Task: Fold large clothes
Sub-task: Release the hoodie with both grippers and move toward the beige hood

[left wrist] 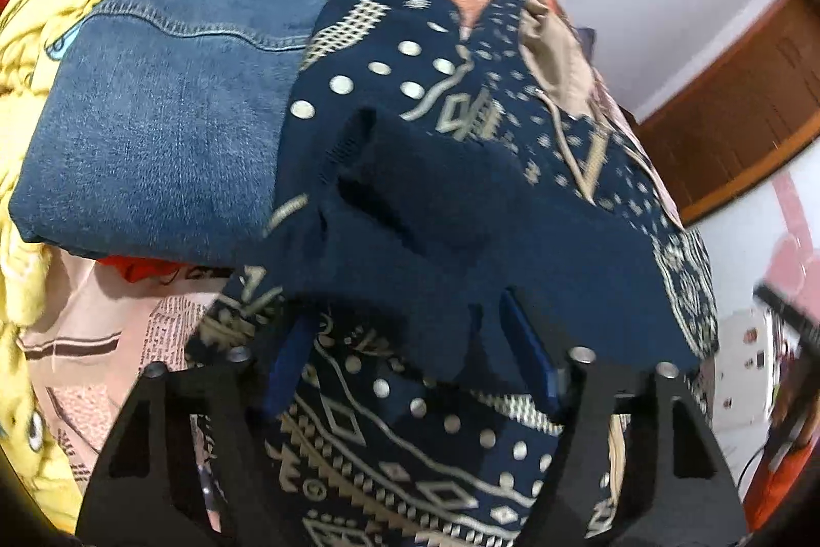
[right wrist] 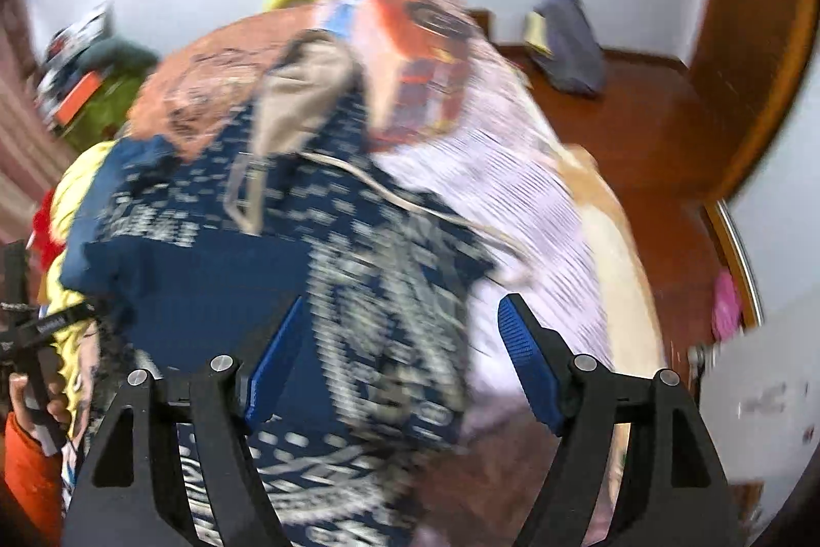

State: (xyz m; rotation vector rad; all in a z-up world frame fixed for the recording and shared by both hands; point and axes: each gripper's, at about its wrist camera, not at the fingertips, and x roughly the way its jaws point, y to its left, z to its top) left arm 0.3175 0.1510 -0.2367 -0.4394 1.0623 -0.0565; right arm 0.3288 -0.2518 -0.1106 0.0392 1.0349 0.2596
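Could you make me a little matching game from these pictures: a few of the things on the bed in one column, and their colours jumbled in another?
Things:
1. folded jeans
2. patterned hoodie
3. cartoon blanket
4. hood lining

Colours:
A. beige
B. yellow
C. faded blue denim
D. navy with cream motifs

Pairs: 1-C, 2-D, 3-B, 4-A
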